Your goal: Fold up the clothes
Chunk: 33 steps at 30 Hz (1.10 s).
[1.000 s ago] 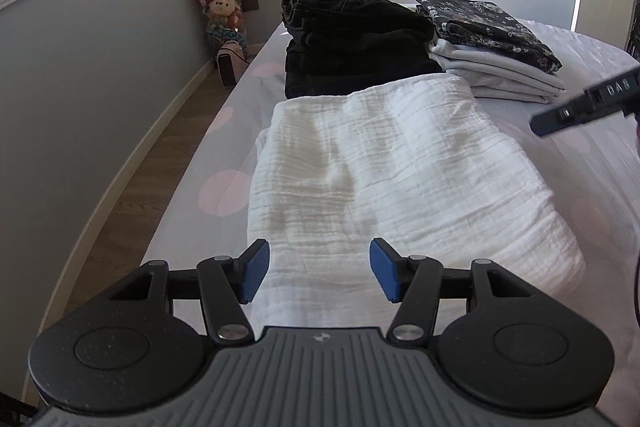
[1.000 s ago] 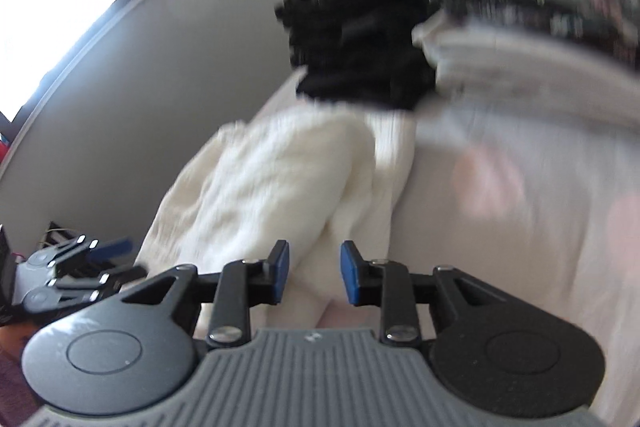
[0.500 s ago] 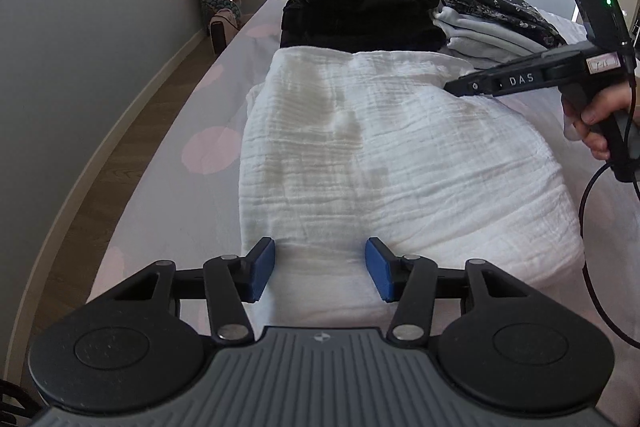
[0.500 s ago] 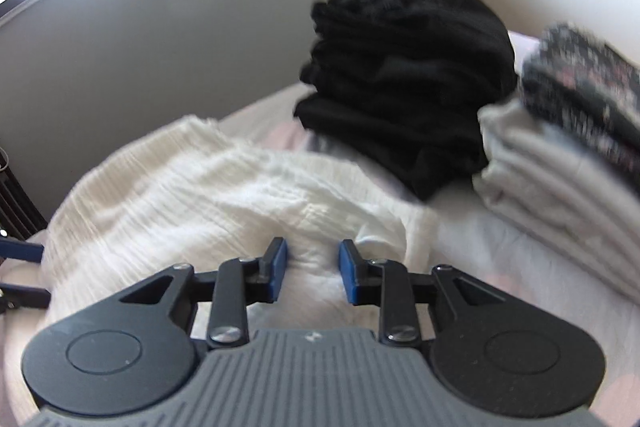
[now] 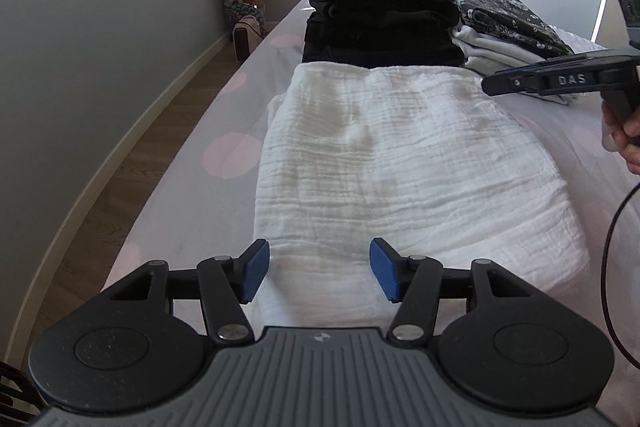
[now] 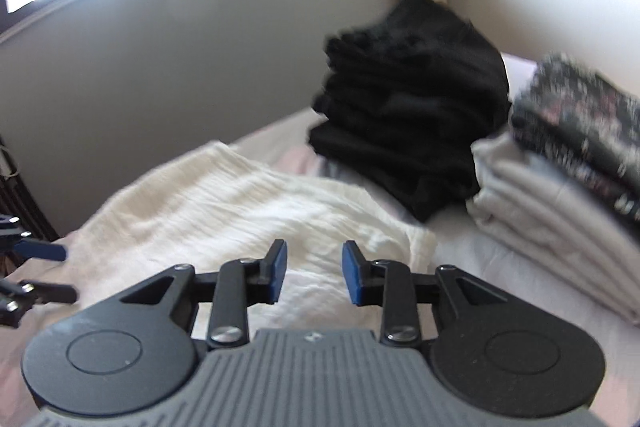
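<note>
Hovering released, both hand-held grippers [image 5: 319, 269] [image 6: 313, 273] flank the white blanket's [image 5: 400, 163] near edge.

Black hand-held gripper [image 5: 319, 275], blue pads [image 5: 254, 275], ribbed grey body

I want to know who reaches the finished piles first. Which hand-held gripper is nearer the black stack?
Right. The right hand-held gripper hovers at the white cloth's far edge, beside the black stack; the left hand-held gripper sits at the cloth's near edge.

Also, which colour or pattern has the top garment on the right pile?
The top garment is dark with a small light floral print, clearest in the left wrist view.
</note>
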### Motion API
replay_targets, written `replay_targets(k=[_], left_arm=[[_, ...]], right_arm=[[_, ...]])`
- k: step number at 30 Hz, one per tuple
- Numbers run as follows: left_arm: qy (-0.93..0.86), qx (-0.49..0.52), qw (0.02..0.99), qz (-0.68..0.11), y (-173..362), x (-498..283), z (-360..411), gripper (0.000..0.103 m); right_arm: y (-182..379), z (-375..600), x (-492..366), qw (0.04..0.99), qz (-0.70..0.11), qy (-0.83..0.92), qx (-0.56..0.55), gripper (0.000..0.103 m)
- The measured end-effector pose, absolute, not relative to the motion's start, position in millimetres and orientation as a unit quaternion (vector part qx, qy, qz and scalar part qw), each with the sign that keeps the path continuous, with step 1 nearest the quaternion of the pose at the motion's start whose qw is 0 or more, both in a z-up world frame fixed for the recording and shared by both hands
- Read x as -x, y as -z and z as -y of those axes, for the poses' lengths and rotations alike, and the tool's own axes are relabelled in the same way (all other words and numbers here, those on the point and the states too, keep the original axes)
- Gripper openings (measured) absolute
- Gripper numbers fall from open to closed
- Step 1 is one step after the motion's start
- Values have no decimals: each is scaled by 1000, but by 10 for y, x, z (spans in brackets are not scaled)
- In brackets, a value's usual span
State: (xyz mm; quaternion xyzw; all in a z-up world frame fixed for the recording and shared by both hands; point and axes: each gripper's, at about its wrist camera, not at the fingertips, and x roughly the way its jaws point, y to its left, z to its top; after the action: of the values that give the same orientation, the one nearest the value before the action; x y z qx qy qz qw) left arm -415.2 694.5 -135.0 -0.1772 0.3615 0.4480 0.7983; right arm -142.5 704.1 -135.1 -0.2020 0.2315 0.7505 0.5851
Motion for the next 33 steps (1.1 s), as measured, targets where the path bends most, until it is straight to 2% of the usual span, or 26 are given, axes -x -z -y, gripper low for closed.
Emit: replay_targets(k=[2, 4, 13, 19, 21, 24, 26, 27, 30, 33], left_arm=[[-449, 177, 800, -357, 1303, 4129, -6912, 66], [-449, 175, 801, -355, 1286, 4095, -6882, 67], [-471, 179, 792, -345, 1289, 4093, -6871, 68], [-499, 161, 789, -321, 1168, 4054, -6772, 69], [-505, 149, 790, -314, 1098, 4015, -6696, 75], [-510, 123, 796, -303, 954, 3920, -6542, 79], [-512, 104, 800, -294, 851, 3860, -6432, 86], [-511, 99, 803, -290, 799, 3836, -6381, 87], [-515, 87, 805, -281, 639, 3771, -6220, 88], [-532, 72, 800, -268, 504, 3740, -6050, 88]], right_arm=[[1294, -6876, 1536, 573, -214, -762, 214, 36], [1362, -6771, 1646, 561, -204, -768, 232, 44], [1904, -6675, 1848, 543, -211, -760, 289, 44], [1796, -6683, 1853, 544, -225, -753, 295, 44], [1669, -6626, 1804, 548, -230, -753, 283, 45], [1472, -6497, 1749, 552, -221, -755, 276, 56], [1338, -6399, 1730, 554, -211, -758, 272, 61], [1270, -6346, 1732, 555, -205, -759, 271, 62], [1066, -6190, 1752, 562, -190, -763, 255, 74], [879, -6037, 1778, 565, -185, -767, 241, 75]])
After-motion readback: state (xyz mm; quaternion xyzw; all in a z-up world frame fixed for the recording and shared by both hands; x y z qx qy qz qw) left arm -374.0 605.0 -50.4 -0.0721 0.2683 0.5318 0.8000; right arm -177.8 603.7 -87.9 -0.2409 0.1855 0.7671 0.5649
